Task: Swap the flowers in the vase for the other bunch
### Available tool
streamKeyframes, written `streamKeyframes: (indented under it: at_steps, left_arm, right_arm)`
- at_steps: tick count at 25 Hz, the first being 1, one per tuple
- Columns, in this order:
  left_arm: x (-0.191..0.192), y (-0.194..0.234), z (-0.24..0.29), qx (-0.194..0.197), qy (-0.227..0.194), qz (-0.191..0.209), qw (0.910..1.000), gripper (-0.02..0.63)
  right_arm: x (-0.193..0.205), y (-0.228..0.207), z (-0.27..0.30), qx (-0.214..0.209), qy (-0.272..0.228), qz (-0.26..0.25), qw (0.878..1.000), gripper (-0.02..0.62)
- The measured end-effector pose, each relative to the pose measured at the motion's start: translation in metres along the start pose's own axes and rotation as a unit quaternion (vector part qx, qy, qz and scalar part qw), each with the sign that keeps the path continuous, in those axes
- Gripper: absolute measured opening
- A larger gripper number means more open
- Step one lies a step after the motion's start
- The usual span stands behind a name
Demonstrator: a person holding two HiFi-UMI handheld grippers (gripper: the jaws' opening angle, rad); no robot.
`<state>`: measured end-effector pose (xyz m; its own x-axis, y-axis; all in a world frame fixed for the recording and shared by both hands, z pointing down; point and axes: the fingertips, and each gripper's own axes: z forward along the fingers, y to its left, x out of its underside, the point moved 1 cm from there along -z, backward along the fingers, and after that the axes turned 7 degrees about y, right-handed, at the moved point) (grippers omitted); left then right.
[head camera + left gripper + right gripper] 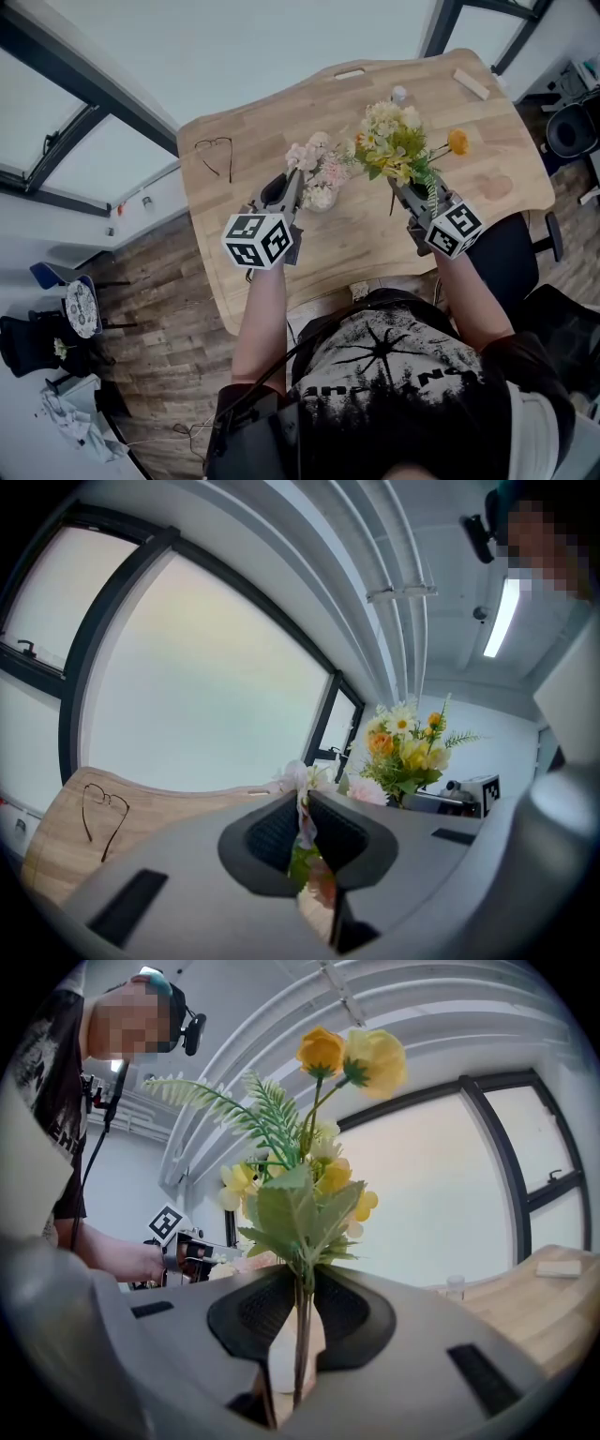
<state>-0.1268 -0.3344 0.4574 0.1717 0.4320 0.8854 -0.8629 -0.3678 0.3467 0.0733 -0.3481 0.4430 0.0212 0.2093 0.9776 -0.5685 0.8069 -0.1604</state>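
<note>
A pink and white bunch [313, 156] stands in a clear vase [322, 197] near the middle of the wooden table [497, 155]. My left gripper [292, 180] reaches in from the left and is shut on that bunch; in the left gripper view its jaws [306, 823] pinch the pink flowers [302, 782] low down. To the right, my right gripper [399, 189] is shut on the stems of a yellow and green bunch [394, 141], held upright above the table. The right gripper view shows its jaws [302, 1321] clamped on the green stems [302, 1354], blooms [323, 1051] above.
Eyeglasses [217, 155] lie at the table's left part. A small white bottle [398, 93] and two pale blocks [471, 83] [350, 73] sit along the far edge. Windows flank the table, and a black chair [572, 127] stands off its right end.
</note>
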Motion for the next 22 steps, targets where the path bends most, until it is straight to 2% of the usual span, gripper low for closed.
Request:
streamKeyframes:
  at_steps: [10,22]
  left_arm:
    - [-0.033,-0.017,-0.005,0.020,-0.032,-0.003,0.9993,0.040]
    - [-0.060,-0.020,-0.025,0.026,-0.056,-0.004,0.9981,0.040]
  right_arm:
    - [-0.008,-0.005,-0.006,0.006,-0.016,0.007,1.000,0.063]
    - [-0.028,0.003,-0.011,0.007,-0.042,-0.005,0.999,0.063]
